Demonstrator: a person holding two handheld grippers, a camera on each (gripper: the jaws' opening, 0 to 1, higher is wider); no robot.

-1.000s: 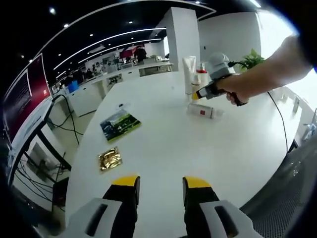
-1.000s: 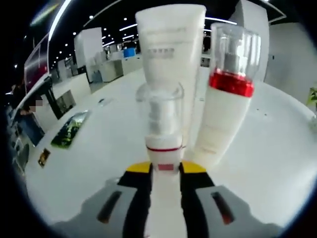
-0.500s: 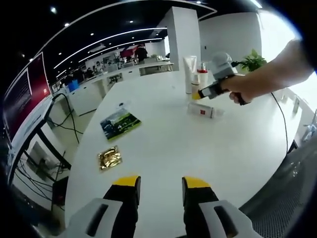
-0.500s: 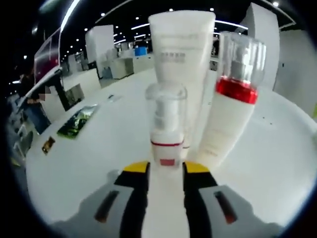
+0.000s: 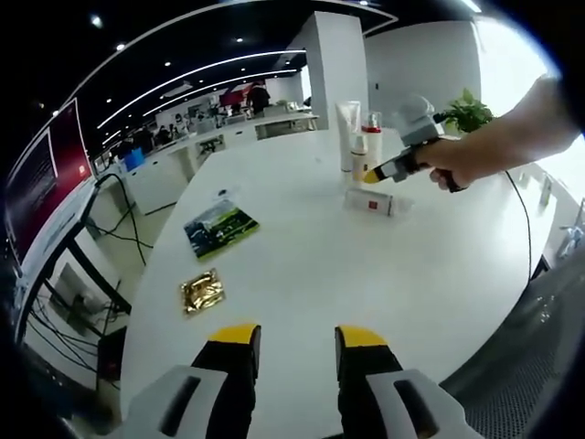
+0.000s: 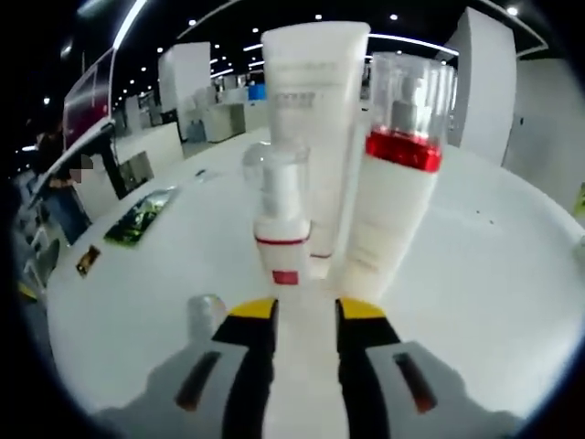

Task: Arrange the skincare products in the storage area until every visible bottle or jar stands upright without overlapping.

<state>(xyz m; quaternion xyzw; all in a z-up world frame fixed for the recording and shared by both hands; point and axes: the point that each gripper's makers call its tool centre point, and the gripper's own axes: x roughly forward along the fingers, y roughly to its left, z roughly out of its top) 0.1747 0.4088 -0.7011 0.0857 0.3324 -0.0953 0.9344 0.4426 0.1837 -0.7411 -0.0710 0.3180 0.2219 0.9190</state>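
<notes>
Right gripper view, centre frame: the right gripper has released the small pump bottle, standing tight against the tube and red-collared bottle, so careless withdrawal could topple them, while the left gripper waits spread and empty.

White tube, red-collared bottle, yellow-tipped claw, gold packet

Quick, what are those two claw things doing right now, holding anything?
Left gripper: open, holding nothing, above the white table.
Right gripper: open, holding nothing; the small pump bottle stands just ahead of its fingers.
</notes>
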